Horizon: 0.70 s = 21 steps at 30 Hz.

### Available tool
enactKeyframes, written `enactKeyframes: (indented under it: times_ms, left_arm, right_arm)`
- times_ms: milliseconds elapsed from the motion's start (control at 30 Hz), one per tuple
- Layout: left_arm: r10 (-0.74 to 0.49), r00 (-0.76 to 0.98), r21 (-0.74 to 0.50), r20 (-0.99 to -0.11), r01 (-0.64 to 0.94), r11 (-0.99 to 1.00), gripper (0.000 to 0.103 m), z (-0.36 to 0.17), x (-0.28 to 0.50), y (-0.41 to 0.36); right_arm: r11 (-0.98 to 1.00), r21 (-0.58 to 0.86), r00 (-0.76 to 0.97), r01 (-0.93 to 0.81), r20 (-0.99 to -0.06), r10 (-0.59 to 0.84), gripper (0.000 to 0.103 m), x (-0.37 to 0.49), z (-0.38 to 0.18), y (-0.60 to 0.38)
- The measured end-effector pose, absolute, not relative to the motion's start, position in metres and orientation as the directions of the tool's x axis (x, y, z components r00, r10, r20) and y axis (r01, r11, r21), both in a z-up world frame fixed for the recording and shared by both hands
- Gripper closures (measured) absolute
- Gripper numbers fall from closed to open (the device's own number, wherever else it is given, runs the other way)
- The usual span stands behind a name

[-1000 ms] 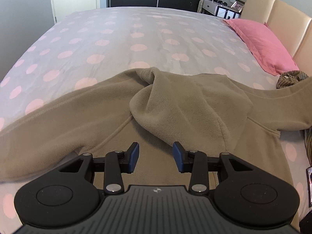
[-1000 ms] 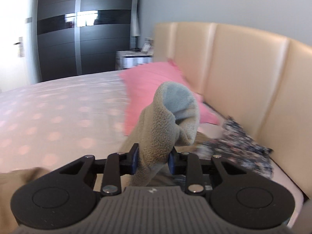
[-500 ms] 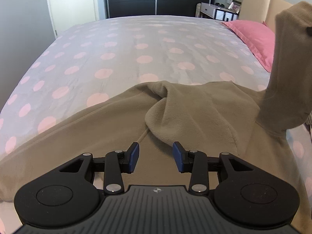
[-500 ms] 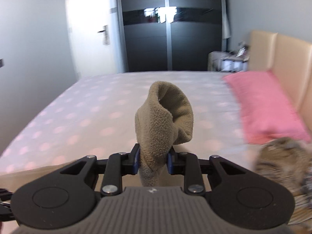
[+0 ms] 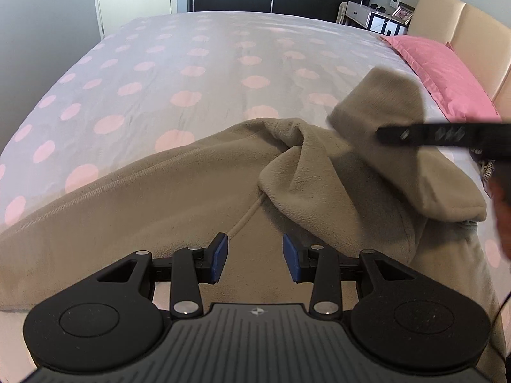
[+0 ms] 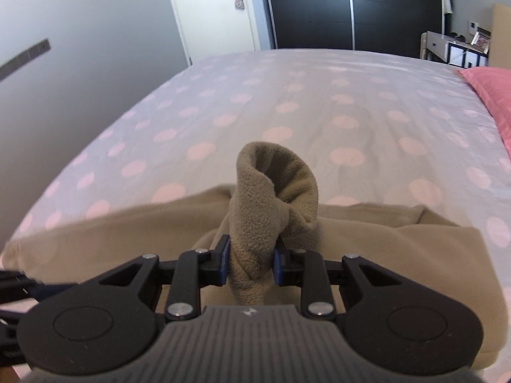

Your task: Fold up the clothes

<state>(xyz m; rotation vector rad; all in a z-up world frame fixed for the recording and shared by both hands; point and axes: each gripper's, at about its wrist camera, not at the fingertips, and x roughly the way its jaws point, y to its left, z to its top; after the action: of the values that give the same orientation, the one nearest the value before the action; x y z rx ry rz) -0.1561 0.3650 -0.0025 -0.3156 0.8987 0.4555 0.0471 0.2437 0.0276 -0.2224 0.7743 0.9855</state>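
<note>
A tan fleece garment [image 5: 179,198] lies spread across the near part of the bed, bunched into folds at its middle. My left gripper [image 5: 255,260] hovers open just above its near part, nothing between the blue pads. My right gripper [image 6: 250,263] is shut on a tan sleeve end [image 6: 274,198] of the same garment, whose cuff stands up above the fingers. In the left wrist view that lifted sleeve [image 5: 383,108] hangs over the garment's right side, with the right gripper's dark finger [image 5: 440,134] crossing in front of it.
The bed sheet [image 5: 191,73] is pale grey with pink dots and stretches far ahead. A pink pillow [image 5: 440,73] lies by the beige headboard [image 5: 463,32] at right. A dark wardrobe [image 6: 319,9] and white door [image 6: 217,12] stand beyond the bed.
My right gripper has swung left with the sleeve, from facing the headboard to over the garment's body, and lowered. The left gripper stayed open over the garment.
</note>
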Motion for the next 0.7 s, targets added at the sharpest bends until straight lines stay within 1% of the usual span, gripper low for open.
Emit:
enactKeyframes:
  times_ms: [33, 67, 100, 133, 200, 333, 400, 500, 567, 700]
  left_arm:
    - [0.245, 0.537, -0.076, -0.807, -0.507, 0.859, 0.067, -0.003, -0.156, 0.366]
    - [0.244, 0.535, -0.078, -0.808, -0.509, 0.857, 0.067, -0.004, -0.156, 0.367]
    - [0.243, 0.534, -0.080, -0.810, -0.511, 0.856, 0.067, -0.004, -0.156, 0.368]
    - [0.242, 0.533, -0.082, -0.811, -0.513, 0.855, 0.067, -0.005, -0.156, 0.369]
    - [0.244, 0.529, -0.081, -0.813, -0.517, 0.852, 0.067, -0.006, -0.154, 0.370]
    - [0.243, 0.539, -0.087, -0.806, -0.514, 0.853, 0.067, -0.007, -0.151, 0.369]
    - [0.243, 0.557, -0.093, -0.794, -0.507, 0.857, 0.067, -0.004, -0.150, 0.366]
    - [0.250, 0.588, -0.102, -0.769, -0.498, 0.861, 0.067, 0.003, -0.148, 0.361]
    - [0.244, 0.616, -0.120, -0.748, -0.488, 0.864, 0.067, 0.009, -0.148, 0.358]
    - [0.199, 0.662, -0.168, -0.723, -0.448, 0.878, 0.067, 0.013, -0.144, 0.351]
  right_arm:
    - [0.548, 0.161, 0.305, -0.821, -0.687, 0.659, 0.071, 0.048, 0.019, 0.248]
    - [0.540, 0.173, 0.289, -0.823, -0.691, 0.662, 0.066, 0.047, 0.014, 0.249]
    - [0.532, 0.186, 0.272, -0.826, -0.695, 0.665, 0.063, 0.047, 0.009, 0.250]
    - [0.520, 0.209, 0.249, -0.828, -0.694, 0.676, 0.062, 0.045, 0.004, 0.247]
    - [0.496, 0.237, 0.219, -0.835, -0.684, 0.696, 0.054, 0.042, 0.002, 0.243]
    - [0.475, 0.264, 0.197, -0.839, -0.667, 0.719, 0.048, 0.041, 0.006, 0.229]
    - [0.467, 0.304, 0.173, -0.830, -0.656, 0.735, 0.039, 0.042, 0.008, 0.220]
    - [0.455, 0.372, 0.132, -0.809, -0.639, 0.758, 0.037, 0.044, 0.010, 0.205]
    - [0.462, 0.378, 0.135, -0.802, -0.640, 0.757, 0.037, 0.044, 0.011, 0.189]
    - [0.521, 0.308, 0.201, -0.796, -0.678, 0.708, 0.037, 0.045, 0.006, 0.146]
